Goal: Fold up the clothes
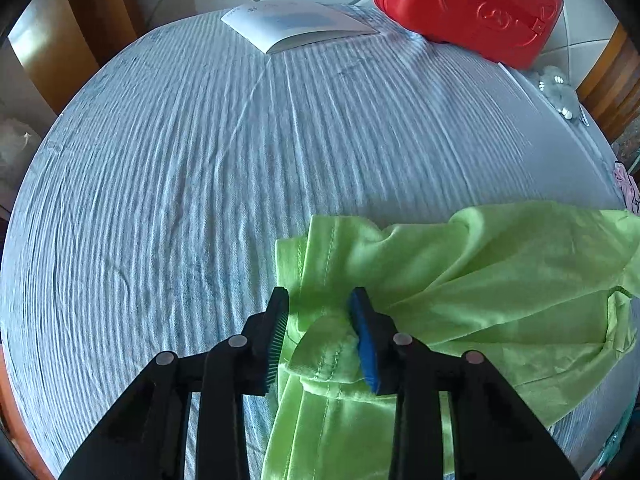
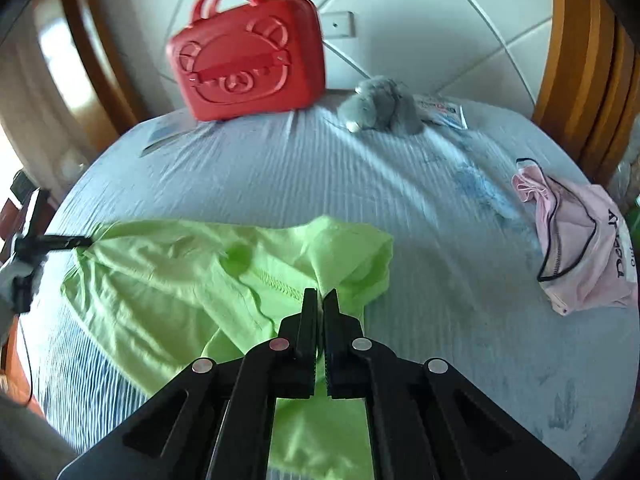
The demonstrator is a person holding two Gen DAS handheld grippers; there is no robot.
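beyond the green shirt (image 2: pixel 192 276) sit red case (image 2: pixel 248 68), plush toy (image 2: pixel 380 106), pink garment (image 2: pixel 580 248).

Right claw (image 2: pixel 320 300) stood pinched nearly closed on a fold of the lime-green garment (image 2: pixel 168 276), which lay rumpled across the blue striped bed (image 2: pixel 280 176). Left claw (image 2: pixel 76 242) met the garment's far left edge. Red bear-face case (image 2: pixel 246 64) leaned at the bed's far end, grey plush toy (image 2: pixel 380 108) beside it. Pink garment (image 2: pixel 580 248) lay well apart, right.
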